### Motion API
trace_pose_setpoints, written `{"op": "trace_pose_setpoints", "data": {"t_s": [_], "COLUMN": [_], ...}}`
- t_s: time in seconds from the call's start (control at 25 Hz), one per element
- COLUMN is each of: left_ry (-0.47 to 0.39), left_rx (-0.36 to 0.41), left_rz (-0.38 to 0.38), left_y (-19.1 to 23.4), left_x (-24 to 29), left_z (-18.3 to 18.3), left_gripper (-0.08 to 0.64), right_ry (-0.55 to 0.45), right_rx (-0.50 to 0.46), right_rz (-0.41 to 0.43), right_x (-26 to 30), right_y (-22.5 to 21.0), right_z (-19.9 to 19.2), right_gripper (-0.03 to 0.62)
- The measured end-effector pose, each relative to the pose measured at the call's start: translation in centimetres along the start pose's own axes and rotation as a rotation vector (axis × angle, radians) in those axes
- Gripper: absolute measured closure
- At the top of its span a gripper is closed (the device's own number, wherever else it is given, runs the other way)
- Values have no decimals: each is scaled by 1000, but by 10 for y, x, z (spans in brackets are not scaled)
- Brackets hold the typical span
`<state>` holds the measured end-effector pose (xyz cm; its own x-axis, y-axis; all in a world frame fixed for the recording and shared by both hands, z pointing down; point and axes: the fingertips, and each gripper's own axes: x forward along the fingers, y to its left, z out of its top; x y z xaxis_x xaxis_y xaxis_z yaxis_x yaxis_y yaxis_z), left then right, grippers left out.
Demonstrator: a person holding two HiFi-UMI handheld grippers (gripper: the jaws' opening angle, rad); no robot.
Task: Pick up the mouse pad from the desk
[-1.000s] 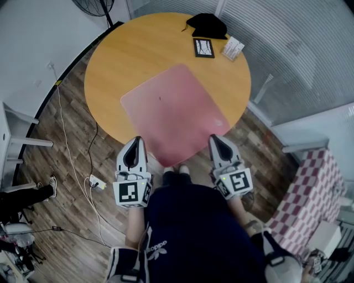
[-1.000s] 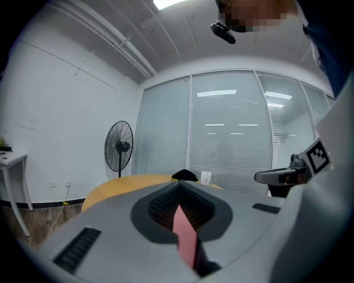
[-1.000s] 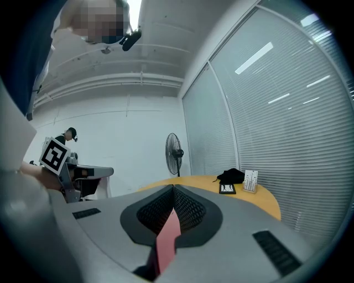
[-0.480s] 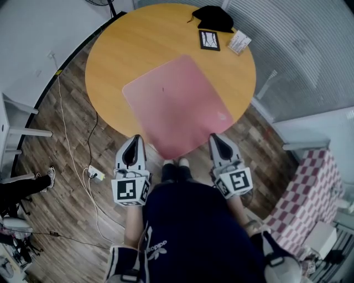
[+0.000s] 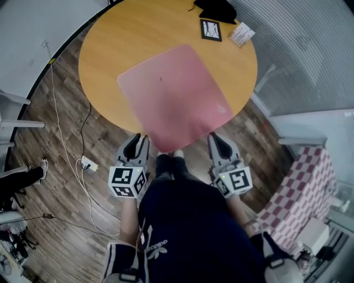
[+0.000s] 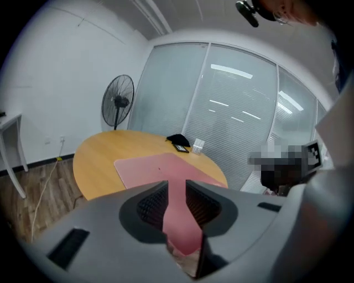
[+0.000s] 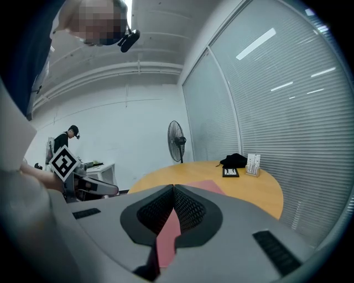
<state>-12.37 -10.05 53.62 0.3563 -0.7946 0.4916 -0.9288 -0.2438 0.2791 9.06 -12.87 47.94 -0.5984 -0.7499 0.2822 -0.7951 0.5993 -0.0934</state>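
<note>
A pink mouse pad point(image 5: 171, 99) lies on the round wooden table point(image 5: 110, 44), its near corner hanging over the table's front edge. My left gripper point(image 5: 138, 140) hovers just short of that edge, left of the overhanging corner. Its jaws have just been opening and stand apart; nothing is between them, and the mouse pad point(image 6: 157, 164) shows beyond the gap of the left gripper point(image 6: 176, 187). My right gripper point(image 5: 215, 138) sits at the pad's right near side, shut and empty. In the right gripper view the right gripper point(image 7: 173, 189) has its tips touching, with the mouse pad point(image 7: 207, 187) ahead.
At the table's far side lie a black cloth point(image 5: 215, 8), a black-framed card point(image 5: 211, 30) and a white card stand point(image 5: 243, 34). A fan point(image 6: 118, 102) stands beyond. Cables and a power strip point(image 5: 86, 164) lie on the floor at left; checkered fabric point(image 5: 298, 182) is at right.
The left gripper has dropped lower and tilted, and its jaws have parted. The table and pad have shifted upward in the head view. The right gripper has barely moved.
</note>
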Motion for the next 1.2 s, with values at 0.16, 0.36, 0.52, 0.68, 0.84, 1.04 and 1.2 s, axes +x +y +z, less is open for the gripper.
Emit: {"op": "trace_pose_setpoints", "data": {"t_s": [0.16,0.36,0.52,0.68,0.84,1.04,1.2], "left_ry": [107,222,308,385,434,458,456], "left_rx": [-138,-209,-261,-273,-298,-312,-301], "left_rz": [-71,-112,-150,-171,-227,-310,-353], "left_y": [-2,-5,-5,-1,-7,-23,-33], "left_x": [11,25,37,51,63,72,77], "left_z": [-43,-93,-132,-163,-182,-190,-187], "left_gripper": [432,407,400,400,400,400,402], "right_ry": [45,108,147,170,213,247,238], "right_rx": [-4,19,59,123,142,163,181], "right_rz": [14,30,45,45,46,19,2], "right_x": [-2,-4,-3,0,-4,-12,-14], "right_y": [6,18,32,44,51,52,53], "right_z": [-11,-31,-46,-57,-78,-95,-93], "right_gripper": [589,589,589,589,589,588,589]}}
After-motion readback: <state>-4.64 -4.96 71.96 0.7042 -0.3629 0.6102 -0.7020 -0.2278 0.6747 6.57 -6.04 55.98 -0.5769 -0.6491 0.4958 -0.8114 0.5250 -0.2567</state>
